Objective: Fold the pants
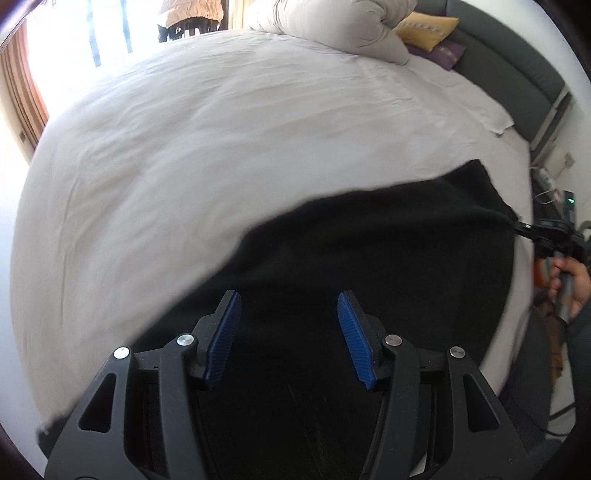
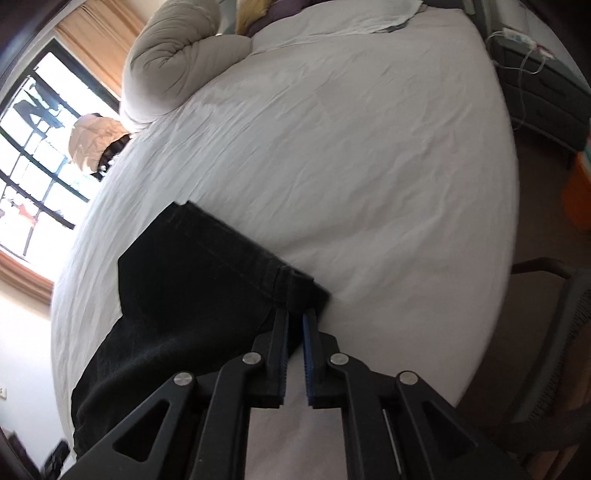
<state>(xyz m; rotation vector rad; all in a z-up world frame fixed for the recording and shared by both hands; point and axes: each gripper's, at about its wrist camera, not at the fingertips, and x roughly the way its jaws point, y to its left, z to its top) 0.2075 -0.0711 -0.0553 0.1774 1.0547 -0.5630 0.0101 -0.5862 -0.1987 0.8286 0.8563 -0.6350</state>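
Black pants (image 1: 369, 258) lie folded on the white bed sheet (image 1: 221, 129), near the bed's front edge. My left gripper (image 1: 289, 295) hovers over them, open, its blue pads wide apart with nothing between them. In the right wrist view the pants (image 2: 192, 280) stretch left from my right gripper (image 2: 295, 313). Its jaws stand a narrow gap apart at the pants' near corner, and the cloth lies at the tips without being pinched. From the left wrist view the right gripper (image 1: 521, 227) sits at the pants' far right corner, held by a hand (image 1: 569, 284).
A rolled pale duvet (image 2: 173, 55) and a yellow pillow (image 1: 424, 31) lie at the head of the bed. A dark nightstand (image 2: 543, 92) with cables stands beside the bed, a chair (image 2: 554, 295) at its near right. A window (image 2: 33, 158) is on the left.
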